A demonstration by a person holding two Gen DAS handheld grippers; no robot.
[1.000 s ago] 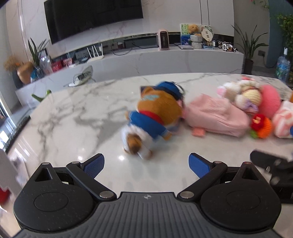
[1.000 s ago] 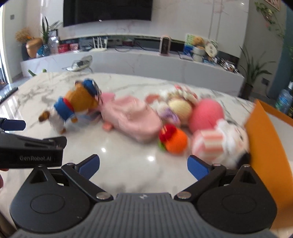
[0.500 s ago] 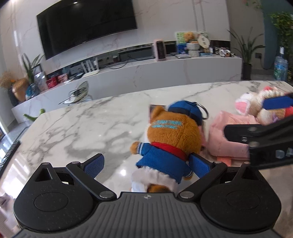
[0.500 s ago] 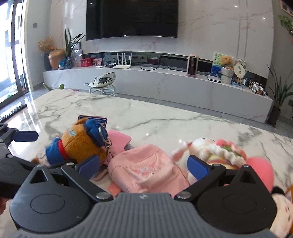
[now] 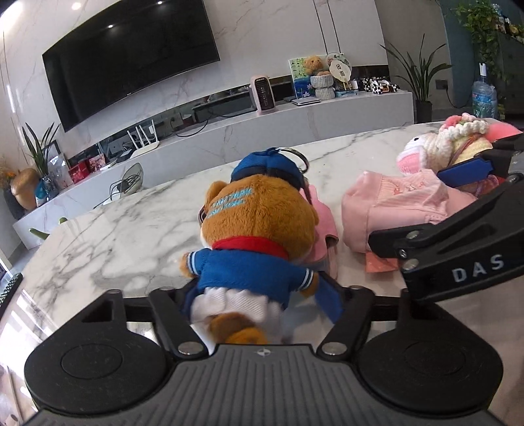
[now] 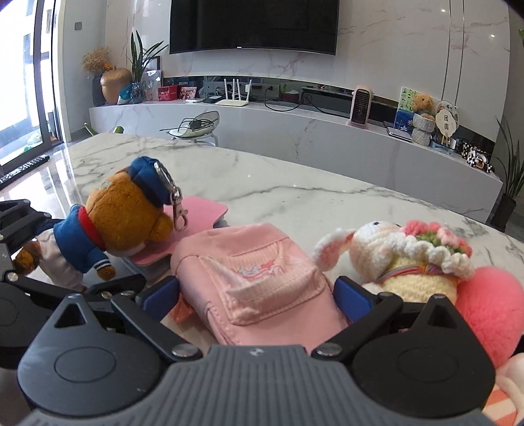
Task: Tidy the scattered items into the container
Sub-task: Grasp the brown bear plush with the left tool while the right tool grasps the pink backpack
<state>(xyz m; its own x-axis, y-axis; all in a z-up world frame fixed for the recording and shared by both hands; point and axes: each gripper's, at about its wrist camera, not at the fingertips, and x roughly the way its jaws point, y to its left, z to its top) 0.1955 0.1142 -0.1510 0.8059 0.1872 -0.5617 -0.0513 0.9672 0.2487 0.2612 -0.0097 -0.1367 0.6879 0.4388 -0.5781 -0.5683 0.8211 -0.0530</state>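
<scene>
On the left of the marble table (image 5: 108, 229) lies a plush bear (image 5: 252, 236) in a blue cap, red scarf and blue jacket, face down with its head away from the camera and its legs toward the left gripper (image 5: 258, 301). That gripper's jaws have just been closing, with the bear's lower body between them; the right blue pad sits at the bear's jacket and hip, the left pad is hidden behind the plush, and whether the pads press on the toy cannot be told. In the right wrist view the same bear (image 6: 108, 226) rests its head on a flat pink pad (image 6: 196, 213), a metal clip hanging from its cap. Just right of the bear lies a pink fabric pouch (image 6: 258, 275) with a stitched front pocket, an orange tag showing at its near corner. The right gripper (image 6: 257, 295) straddles this pouch; its jaws have just been closing a little and stand wide, one blue fingertip (image 6: 162, 295) at each flank of the pouch, close to the fabric, with firm contact not discernible. Further right, touching the pouch, sits a crocheted bunny (image 6: 402, 262) with a pink-and-green flower crown, and beside it a fuzzy pink ball (image 6: 491, 301). The container is in neither view. Behind the table runs a white console (image 6: 327, 137) beneath a wall-mounted television (image 6: 252, 23).
</scene>
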